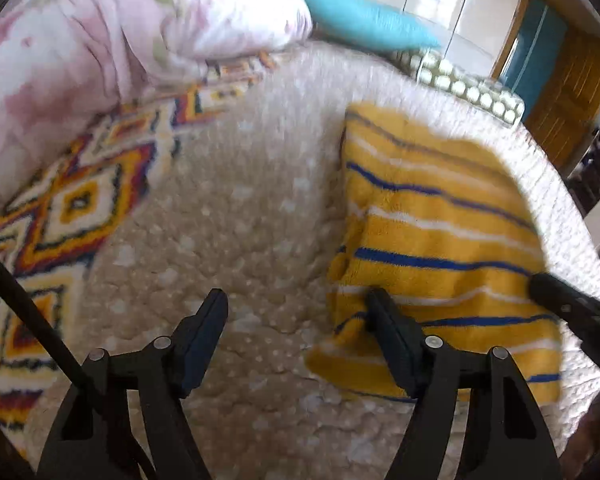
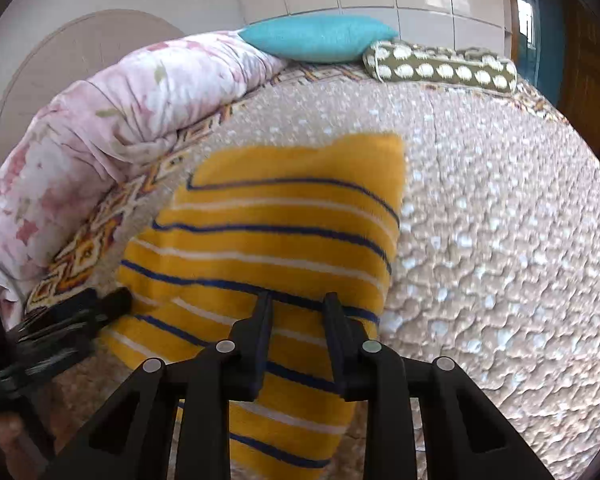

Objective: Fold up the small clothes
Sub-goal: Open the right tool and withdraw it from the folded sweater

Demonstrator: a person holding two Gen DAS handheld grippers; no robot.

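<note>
A yellow fleece garment (image 1: 440, 240) with blue and white stripes lies flat on the beige dotted quilt (image 1: 240, 220). In the left wrist view my left gripper (image 1: 296, 306) stands open above the quilt. Its right finger overlaps the garment's left edge, and nothing is between the fingers. My right gripper (image 2: 299, 300) hovers over the near part of the garment (image 2: 284, 232). Its jaws are a narrow gap apart, with flat cloth showing between them and no fold pinched. Each gripper shows blurred in the other's view: the right gripper (image 1: 568, 308) and the left gripper (image 2: 76, 316).
A rolled pink floral duvet (image 2: 120, 120) lies along the left of the bed. At the far end are a turquoise pillow (image 2: 320, 38) and an olive bolster with white spots (image 2: 440, 66). A bright diamond-patterned blanket (image 1: 72, 200) shows beneath the quilt. A wooden door (image 1: 568, 96) is far right.
</note>
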